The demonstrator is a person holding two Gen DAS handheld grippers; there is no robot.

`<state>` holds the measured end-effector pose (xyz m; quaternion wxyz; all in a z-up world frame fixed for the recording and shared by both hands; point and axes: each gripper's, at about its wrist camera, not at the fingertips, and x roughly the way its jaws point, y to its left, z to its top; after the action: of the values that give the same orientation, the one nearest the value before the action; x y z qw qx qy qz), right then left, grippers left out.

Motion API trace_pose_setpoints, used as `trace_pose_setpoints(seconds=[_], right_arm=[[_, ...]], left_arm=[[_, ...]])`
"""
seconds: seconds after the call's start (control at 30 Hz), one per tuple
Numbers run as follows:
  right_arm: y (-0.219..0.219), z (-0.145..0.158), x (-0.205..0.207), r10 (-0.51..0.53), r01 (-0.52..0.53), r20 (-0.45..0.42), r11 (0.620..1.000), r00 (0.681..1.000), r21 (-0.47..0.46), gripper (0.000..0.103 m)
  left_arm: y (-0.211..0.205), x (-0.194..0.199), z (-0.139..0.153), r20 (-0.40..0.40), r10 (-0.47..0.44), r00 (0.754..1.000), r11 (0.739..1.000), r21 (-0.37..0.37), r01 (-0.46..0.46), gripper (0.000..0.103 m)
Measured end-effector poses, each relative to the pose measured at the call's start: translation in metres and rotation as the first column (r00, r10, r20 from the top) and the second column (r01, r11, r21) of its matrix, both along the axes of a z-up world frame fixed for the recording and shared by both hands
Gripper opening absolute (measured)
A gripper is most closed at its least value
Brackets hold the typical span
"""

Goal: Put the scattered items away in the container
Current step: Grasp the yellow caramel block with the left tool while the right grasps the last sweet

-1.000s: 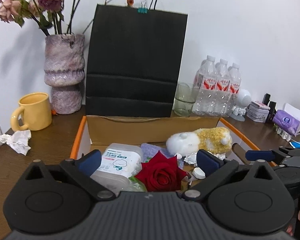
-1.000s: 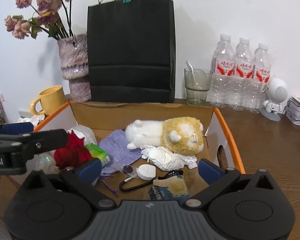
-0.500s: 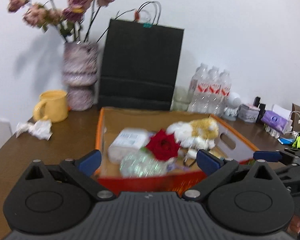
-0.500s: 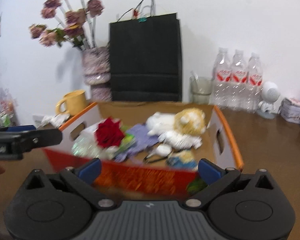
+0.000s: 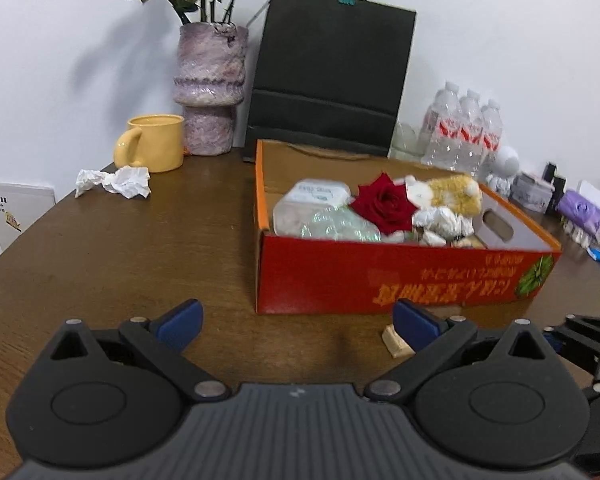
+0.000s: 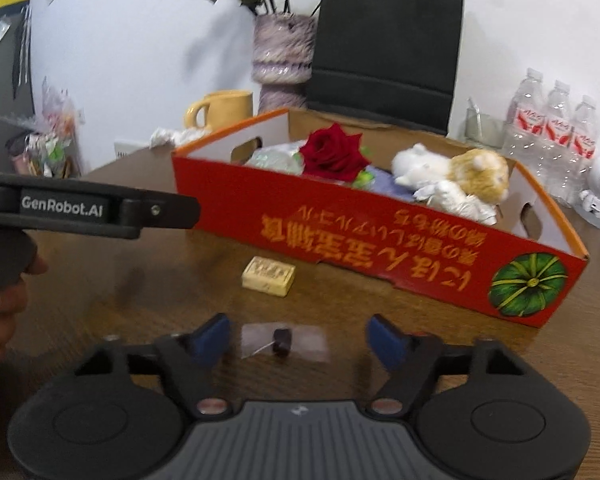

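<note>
Crosswise between the closing right gripper (image 6: 299, 340) lies a clear packet (image 6: 284, 342), ungrasped

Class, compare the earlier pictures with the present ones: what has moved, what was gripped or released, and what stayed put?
Both grippers drew back from over the red box to the table in front of it. The right gripper is closing around a small clear packet, not yet pinching it. The left gripper stays open and empty. The box contents, beige block and crumpled tissue are unchanged.
</note>
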<state>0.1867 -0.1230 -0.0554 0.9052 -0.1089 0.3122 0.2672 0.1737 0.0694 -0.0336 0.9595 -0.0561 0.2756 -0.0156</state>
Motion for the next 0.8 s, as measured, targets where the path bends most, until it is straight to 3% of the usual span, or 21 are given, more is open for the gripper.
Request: trace_pose_setpoints(seconds=[0.1,0.13,0.17,0.57,0.67,0.77,0.8], right_arm=[[-0.006,-0.001,0.003,-0.002,0.003,-0.019,0.999,1.0,0.032,0.05],[-0.01,-0.001,0.004,-0.007,0.008,-0.026,0.999,1.0,0.047,0.038],[-0.013,-0.001,0.006,-0.014,0.016,-0.029,0.998,0.999,0.057,0.036],[-0.047,-0.002,0.02,-0.1,0.103,-0.036,0.992,0.994,0.072,0.035],[-0.057,-0.002,0.023,-0.11,0.113,-0.036,0.991,0.993,0.073,0.035],[-0.065,-0.002,0.024,-0.117,0.12,-0.038,0.99,0.992,0.079,0.035],[-0.067,-0.002,0.024,-0.119,0.122,-0.036,0.989,0.992,0.081,0.035]], left_arm=[[-0.008,0.0,-0.006,-0.013,-0.012,1.0,0.999,0.038,0.012,0.103],[-0.011,0.0,-0.007,-0.015,-0.014,1.0,0.999,0.048,0.015,0.103],[-0.013,0.0,-0.008,-0.018,-0.017,1.0,0.998,0.056,0.018,0.103],[-0.067,0.021,-0.014,-0.06,-0.058,0.996,0.995,0.076,0.063,0.098],[-0.077,0.031,-0.02,-0.098,-0.031,0.995,0.995,0.094,0.04,0.087],[-0.083,0.034,-0.024,-0.105,-0.006,0.994,0.993,0.116,0.018,0.068],[-0.083,0.034,-0.024,-0.1,-0.006,0.995,0.993,0.114,0.017,0.056]])
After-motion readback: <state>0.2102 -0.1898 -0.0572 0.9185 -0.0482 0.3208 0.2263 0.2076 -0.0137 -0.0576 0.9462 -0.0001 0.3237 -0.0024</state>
